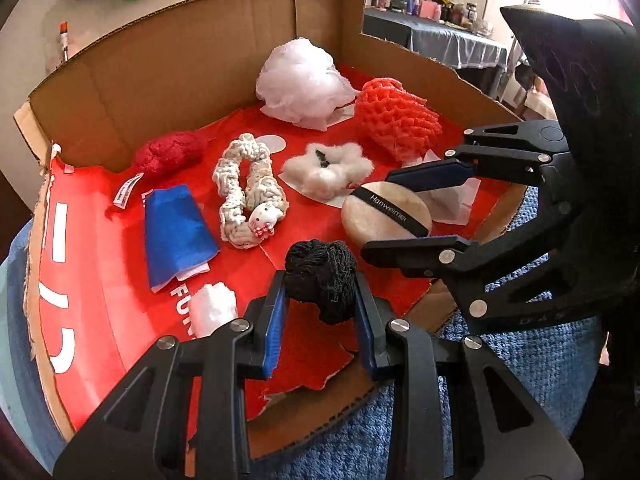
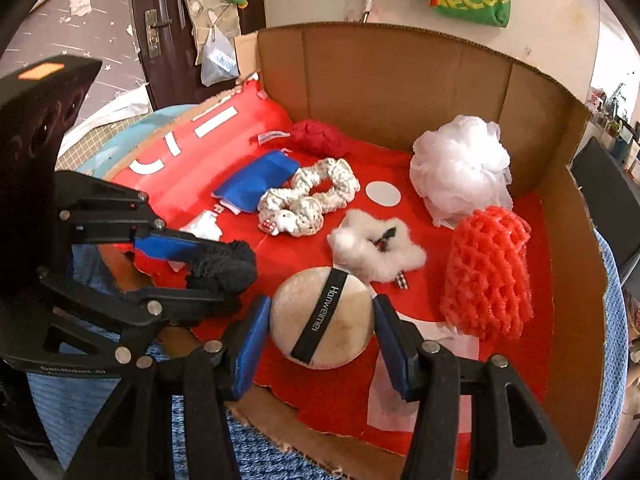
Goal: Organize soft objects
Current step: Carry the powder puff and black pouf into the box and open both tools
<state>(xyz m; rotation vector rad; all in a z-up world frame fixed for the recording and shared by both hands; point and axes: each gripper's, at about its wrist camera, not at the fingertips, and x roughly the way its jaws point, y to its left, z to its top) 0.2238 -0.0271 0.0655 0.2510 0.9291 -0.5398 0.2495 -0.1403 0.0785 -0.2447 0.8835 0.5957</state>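
Note:
My left gripper (image 1: 320, 300) is shut on a black mesh ball (image 1: 320, 276), held just above the red mat; it also shows in the right wrist view (image 2: 224, 266). My right gripper (image 2: 318, 320) holds a round beige powder puff (image 2: 322, 316) with a black strap between its blue pads, which touch its sides. The puff also shows in the left wrist view (image 1: 386, 212). On the mat lie a white scrunchie with a cat charm (image 1: 250, 192), a fluffy white scrunchie (image 1: 328, 168), a red foam net (image 1: 396, 120), a white bath pouf (image 1: 300, 84), a red knit ball (image 1: 168, 152) and a blue cloth (image 1: 176, 236).
Everything sits in a low cardboard box (image 1: 200, 52) with high back and side walls and a red mat (image 1: 120, 312). A small white wad (image 1: 212, 308) lies near my left fingers. Blue towel (image 1: 500, 360) lies under the box front.

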